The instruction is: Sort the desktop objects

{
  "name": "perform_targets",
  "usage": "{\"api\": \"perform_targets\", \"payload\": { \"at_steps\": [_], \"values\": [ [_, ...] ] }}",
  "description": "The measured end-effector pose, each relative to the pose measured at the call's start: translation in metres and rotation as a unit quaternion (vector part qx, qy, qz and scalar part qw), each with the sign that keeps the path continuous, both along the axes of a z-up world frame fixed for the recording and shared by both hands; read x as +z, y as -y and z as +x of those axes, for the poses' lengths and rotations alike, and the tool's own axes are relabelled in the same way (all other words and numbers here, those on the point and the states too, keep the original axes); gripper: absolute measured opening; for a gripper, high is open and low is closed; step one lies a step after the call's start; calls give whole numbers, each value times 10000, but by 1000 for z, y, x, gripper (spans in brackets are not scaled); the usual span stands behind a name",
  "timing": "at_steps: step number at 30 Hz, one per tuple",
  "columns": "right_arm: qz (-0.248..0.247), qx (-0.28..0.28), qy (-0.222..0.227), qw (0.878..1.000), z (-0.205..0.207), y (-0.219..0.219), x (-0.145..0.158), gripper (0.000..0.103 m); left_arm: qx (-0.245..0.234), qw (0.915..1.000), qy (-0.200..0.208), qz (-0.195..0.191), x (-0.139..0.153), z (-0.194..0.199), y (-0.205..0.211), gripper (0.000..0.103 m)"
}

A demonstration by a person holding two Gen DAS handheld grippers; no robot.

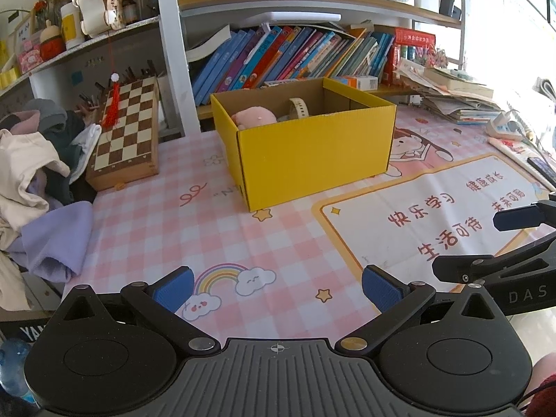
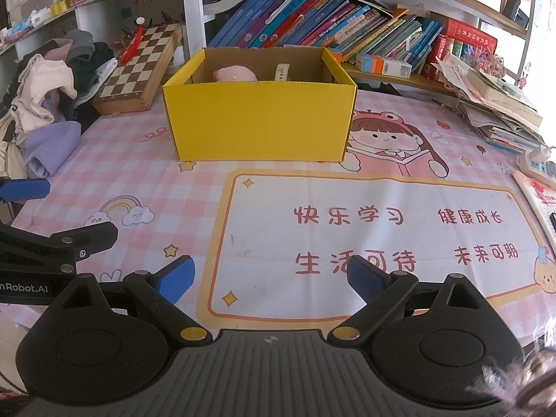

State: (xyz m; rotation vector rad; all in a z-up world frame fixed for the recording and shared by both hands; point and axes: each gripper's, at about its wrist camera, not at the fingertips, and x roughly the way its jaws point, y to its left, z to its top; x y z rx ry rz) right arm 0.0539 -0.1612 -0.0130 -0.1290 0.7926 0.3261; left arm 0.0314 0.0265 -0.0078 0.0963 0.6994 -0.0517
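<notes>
A pink checked desk mat (image 2: 146, 173) lies below crowded bookshelves (image 2: 312, 17). On it stands the yellow box (image 2: 259, 121), holding a pink plush (image 2: 232, 73) and a watch (image 2: 282, 71). The left gripper (image 1: 276, 290) and right gripper (image 2: 269, 276) both hover spread wide, empty.

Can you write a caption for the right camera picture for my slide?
Open right gripper hovers over the pink desk mat, facing a yellow box holding a pink plush toy.

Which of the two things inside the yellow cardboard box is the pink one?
The soft pink plush toy, at the left; the cream watch strap stands right of it.
</notes>
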Motion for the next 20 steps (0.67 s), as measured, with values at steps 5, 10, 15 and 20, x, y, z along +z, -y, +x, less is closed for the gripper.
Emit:
{"api": "perform_targets", "payload": {
  "at_steps": [5, 10, 15, 20],
  "values": [
    [-5, 14, -13, 10000, -1, 0, -1, 95, 4, 10000, -11, -73, 0, -1, -2, 103],
    [-11, 30, -27, 10000, -1, -1, -2, 95, 4, 9999, 0, -154, 0, -2, -3, 103],
    [-11, 32, -42, 10000, -1, -1, -2, 95, 24, 9999, 6, -155, 0, -3, -4, 103],
    [-40, 65, -53, 10000, 1, -1, -2, 95, 29, 9998, -38, -197, -1, -1, -4, 103]
  ]
}}
